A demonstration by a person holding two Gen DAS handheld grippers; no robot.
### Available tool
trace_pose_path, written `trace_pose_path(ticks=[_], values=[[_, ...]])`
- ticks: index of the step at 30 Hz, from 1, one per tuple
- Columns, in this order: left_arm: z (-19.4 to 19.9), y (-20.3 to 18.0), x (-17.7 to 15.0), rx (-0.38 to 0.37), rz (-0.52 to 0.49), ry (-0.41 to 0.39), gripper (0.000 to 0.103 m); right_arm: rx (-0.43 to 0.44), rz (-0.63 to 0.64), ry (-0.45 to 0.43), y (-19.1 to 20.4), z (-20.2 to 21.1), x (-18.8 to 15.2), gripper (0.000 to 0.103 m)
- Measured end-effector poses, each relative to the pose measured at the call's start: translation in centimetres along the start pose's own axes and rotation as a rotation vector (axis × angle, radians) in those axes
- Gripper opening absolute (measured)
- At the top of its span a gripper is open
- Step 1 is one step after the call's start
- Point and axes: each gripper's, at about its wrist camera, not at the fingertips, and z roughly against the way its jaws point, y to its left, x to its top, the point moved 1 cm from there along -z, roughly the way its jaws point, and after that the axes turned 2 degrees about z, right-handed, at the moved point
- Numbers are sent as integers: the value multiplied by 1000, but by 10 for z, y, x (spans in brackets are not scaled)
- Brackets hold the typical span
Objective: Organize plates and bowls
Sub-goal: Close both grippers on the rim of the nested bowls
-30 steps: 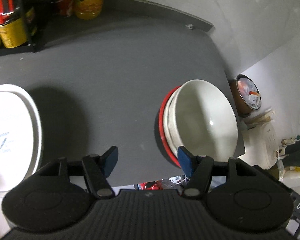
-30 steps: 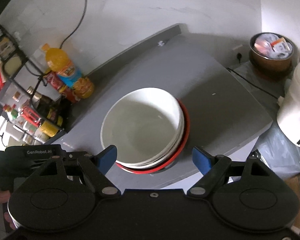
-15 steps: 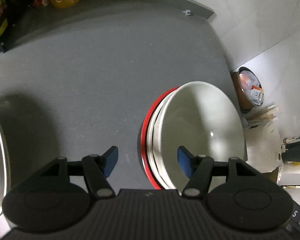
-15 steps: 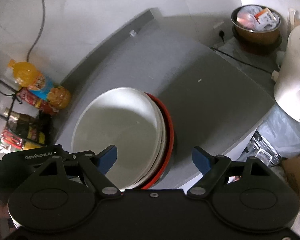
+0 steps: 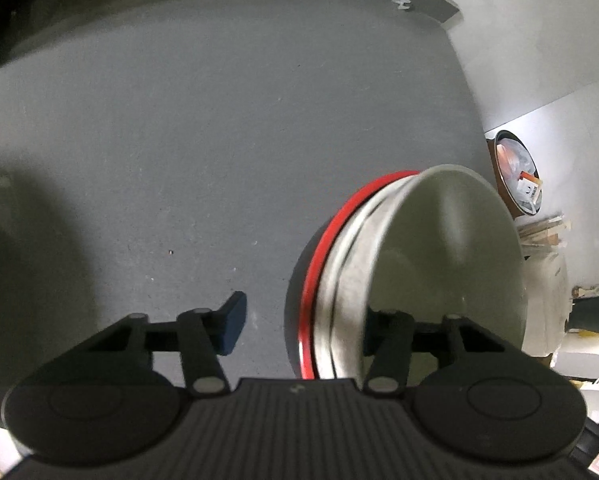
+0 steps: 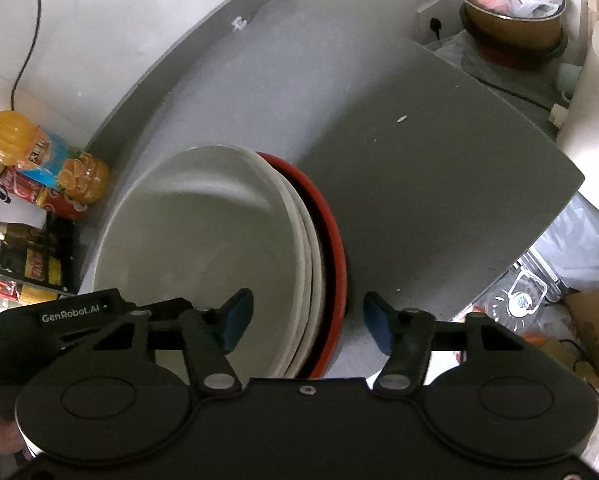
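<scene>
Both grippers have closed in on the bowl stack (image 6: 203, 248); left gripper (image 5: 299, 320) and right gripper (image 6: 307, 316) straddle its rim, jaws spread wide

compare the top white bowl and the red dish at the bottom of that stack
The white bowl sits topmost in the stack, its pale inside fully open to view; the red dish lies lowest, showing only a thin curved edge. The white bowl is plain off-white, the red dish bright red with a dark inner side. In the right wrist view one finger of the right hand-held gripper sits over the white bowl, the other beyond the red dish. Both are round, nested on the grey counter.
</scene>
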Motion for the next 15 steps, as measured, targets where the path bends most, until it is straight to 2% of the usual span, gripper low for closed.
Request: trace_pose_path(ticks=[4, 6, 8, 15], values=[[-3, 4, 3, -42, 10, 13, 35, -22, 3, 9, -1, -6, 2, 45], [-2, 5, 4, -76, 12, 21, 28, -38, 8, 7, -2, -6, 1, 35], [-1, 4, 3, -64, 1, 18, 26, -37, 7, 7, -6, -4, 0, 30], [4, 9, 3, -67, -9, 10, 26, -15, 14, -6, 0, 0, -4, 30]])
